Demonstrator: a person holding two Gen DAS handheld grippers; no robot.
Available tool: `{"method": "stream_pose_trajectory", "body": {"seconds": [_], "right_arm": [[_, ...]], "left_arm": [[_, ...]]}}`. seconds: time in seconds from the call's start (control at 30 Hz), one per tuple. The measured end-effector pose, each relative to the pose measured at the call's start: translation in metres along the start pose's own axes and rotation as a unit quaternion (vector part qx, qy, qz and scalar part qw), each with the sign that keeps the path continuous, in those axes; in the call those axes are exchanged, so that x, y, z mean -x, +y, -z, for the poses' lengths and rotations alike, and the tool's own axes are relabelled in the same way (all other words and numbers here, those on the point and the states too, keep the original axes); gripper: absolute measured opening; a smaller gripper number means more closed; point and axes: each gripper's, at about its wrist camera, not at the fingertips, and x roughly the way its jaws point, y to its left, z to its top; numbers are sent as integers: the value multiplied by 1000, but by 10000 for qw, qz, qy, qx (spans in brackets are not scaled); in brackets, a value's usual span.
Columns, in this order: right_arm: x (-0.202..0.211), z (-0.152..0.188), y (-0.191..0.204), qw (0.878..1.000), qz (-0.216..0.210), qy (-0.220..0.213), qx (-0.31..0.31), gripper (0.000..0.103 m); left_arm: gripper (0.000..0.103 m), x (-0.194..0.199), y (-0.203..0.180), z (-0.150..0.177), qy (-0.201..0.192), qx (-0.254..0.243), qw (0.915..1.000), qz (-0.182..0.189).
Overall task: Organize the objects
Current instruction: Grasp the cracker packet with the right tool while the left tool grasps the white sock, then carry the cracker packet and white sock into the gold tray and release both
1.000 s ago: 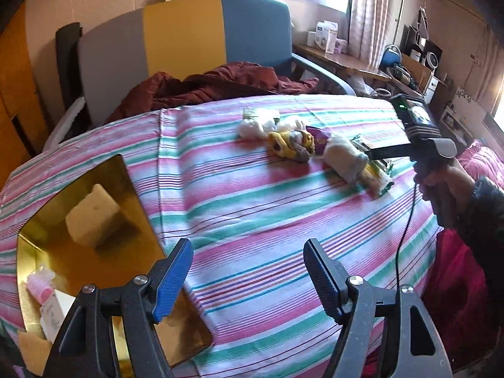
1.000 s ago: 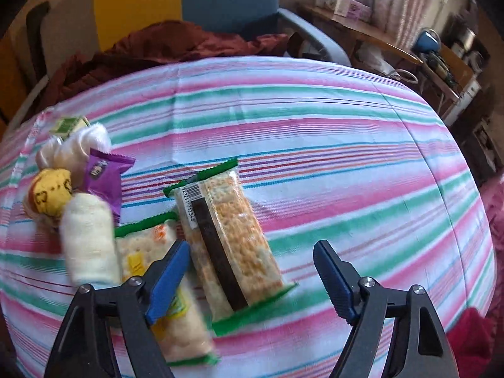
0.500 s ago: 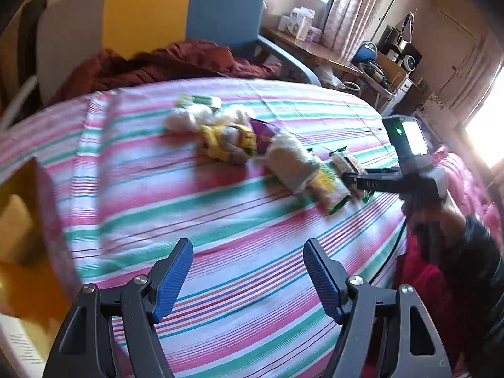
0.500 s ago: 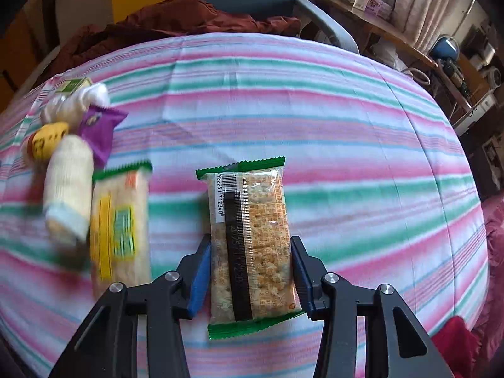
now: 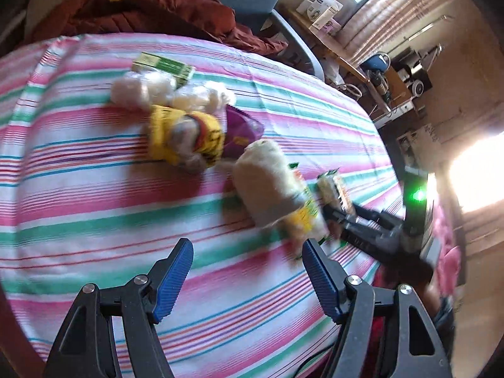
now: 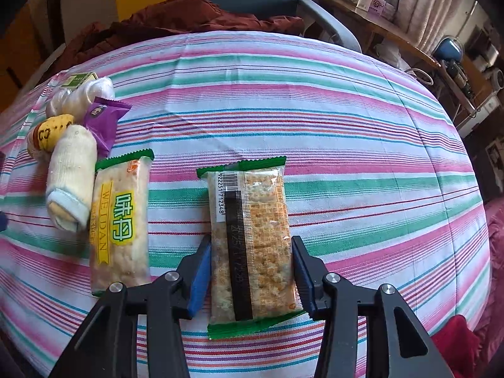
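Observation:
My right gripper (image 6: 250, 271) is shut on a green-edged cracker packet (image 6: 252, 239) lying barcode side up on the striped tablecloth (image 6: 315, 110). To its left lie a second cracker packet (image 6: 121, 220), a rolled white sock (image 6: 71, 182), a purple wrapper (image 6: 105, 119), a yellow bundle (image 6: 47, 132) and a small green box (image 6: 78, 78). My left gripper (image 5: 247, 280) is open and empty above the cloth, just short of the white sock (image 5: 267, 186). The right gripper (image 5: 371, 226) and its cracker packet (image 5: 334, 189) show at the right of that view.
A yellow bundle (image 5: 186, 135), white puffs (image 5: 141, 88) and the green box (image 5: 163, 64) lie further back. A chair with a maroon garment (image 6: 189, 19) stands behind the table. A cluttered desk (image 6: 378, 19) is at the far right.
The right gripper closed on the cracker packet and holds it. The left gripper swung right, away from the gold tray, and moved closer to the pile of objects.

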Motion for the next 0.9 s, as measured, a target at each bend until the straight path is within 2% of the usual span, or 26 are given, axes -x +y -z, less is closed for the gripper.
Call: {"method": "stream_pose_trajectory", "body": {"seconds": [0.17, 0.23, 0.47, 0.6, 0.67, 0.7, 0.73, 0.9], "right_arm": [[-4, -7, -4, 10000, -38, 7, 6, 49], [-5, -8, -5, 10000, -55, 3, -1, 50], [-8, -12, -7, 10000, -81, 5, 29, 50], [-8, -12, -4, 9999, -60, -3, 97, 49], [-8, -13, -3, 9999, -55, -9, 147, 47], [-8, -14, -3, 9998, -58, -11, 176, 47], [-8, -14, -2, 9998, -66, -24, 212, 46], [-5, -12, -1, 9996, -142, -66, 228, 46]], "left_arm": [[74, -21, -6, -16, -125, 306, 9993, 199], [78, -28, -9, -21, -182, 355, 9991, 133], [78, -54, -14, -35, -224, 388, 9990, -47], [76, -71, -9, -36, -66, 516, 9986, -124], [71, -70, -14, -32, -159, 225, 9993, -268], [62, -69, -15, -30, -159, 118, 9995, -241], [58, -69, -16, -27, -107, 15, 9998, -140], [54, -52, -17, -11, -289, -317, 9989, -161]]}}
